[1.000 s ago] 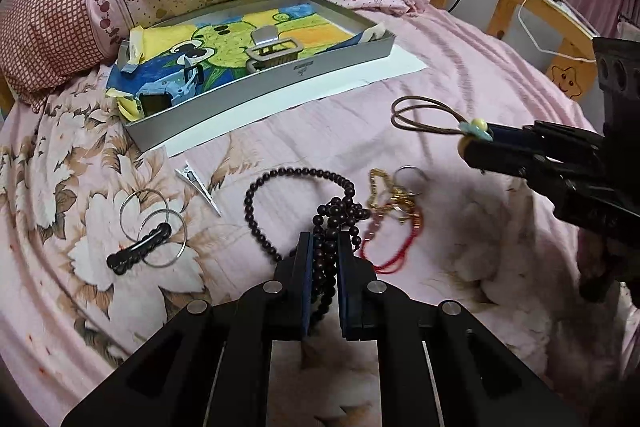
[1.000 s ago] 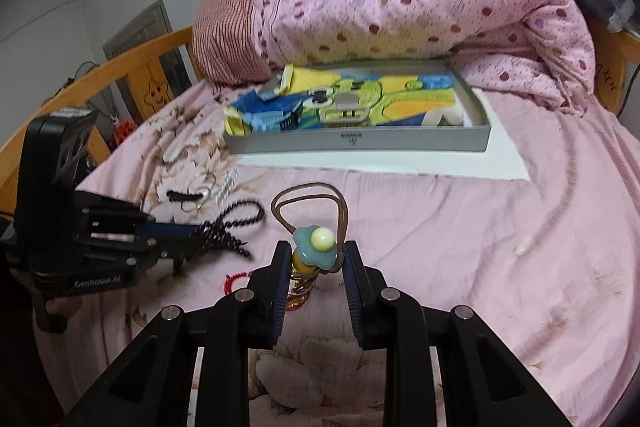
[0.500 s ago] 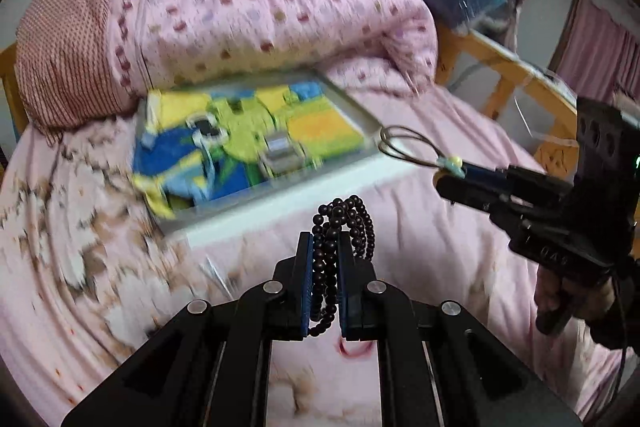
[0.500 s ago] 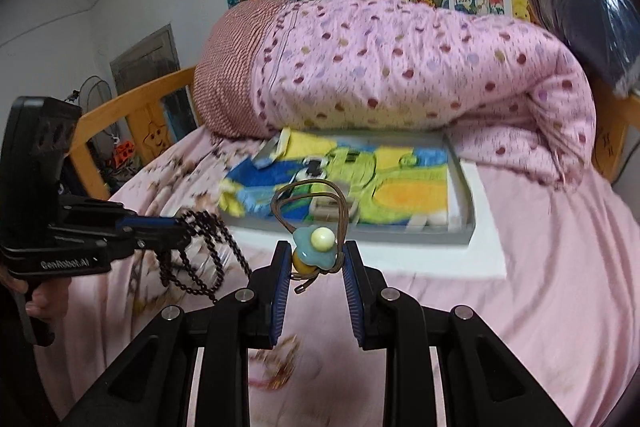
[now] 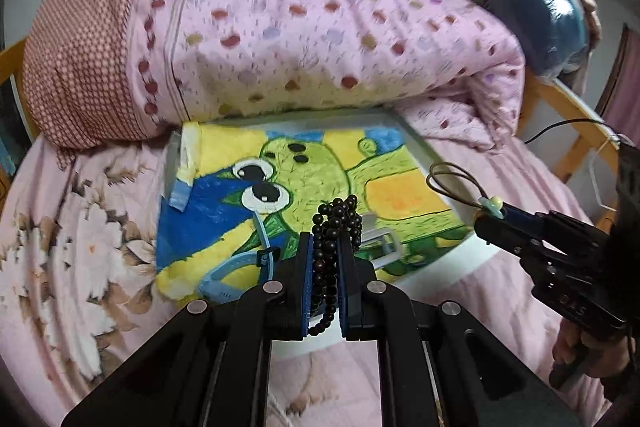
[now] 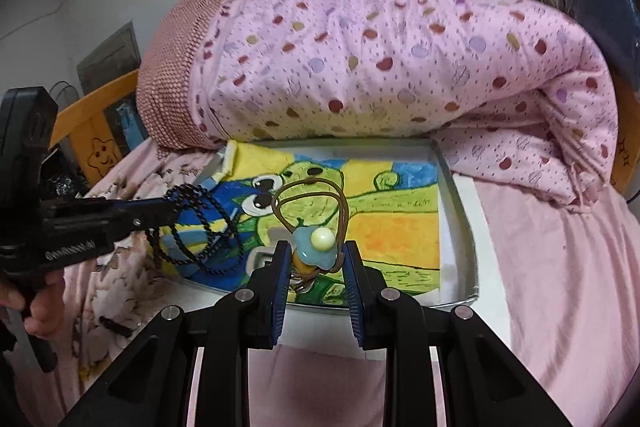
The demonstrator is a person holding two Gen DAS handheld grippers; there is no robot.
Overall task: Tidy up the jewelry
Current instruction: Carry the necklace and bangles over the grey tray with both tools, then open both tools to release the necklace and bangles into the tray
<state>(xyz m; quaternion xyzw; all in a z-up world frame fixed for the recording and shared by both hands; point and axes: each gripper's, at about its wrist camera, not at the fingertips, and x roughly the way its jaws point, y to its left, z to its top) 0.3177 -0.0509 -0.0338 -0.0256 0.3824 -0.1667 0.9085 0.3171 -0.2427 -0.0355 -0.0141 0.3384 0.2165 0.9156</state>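
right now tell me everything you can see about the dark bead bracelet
The dark bead bracelet is a long string of small, round, glossy, nearly black beads that look like wood, doubled into several loops. It is pinched between the blue pads of the left hand-held gripper, which is shut on it. A bunch of beads pokes up past the fingertips, and one strand hangs down between the fingers. From the right wrist view its loops dangle in the air over the near left corner of the tray, apparently touching nothing but the gripper.
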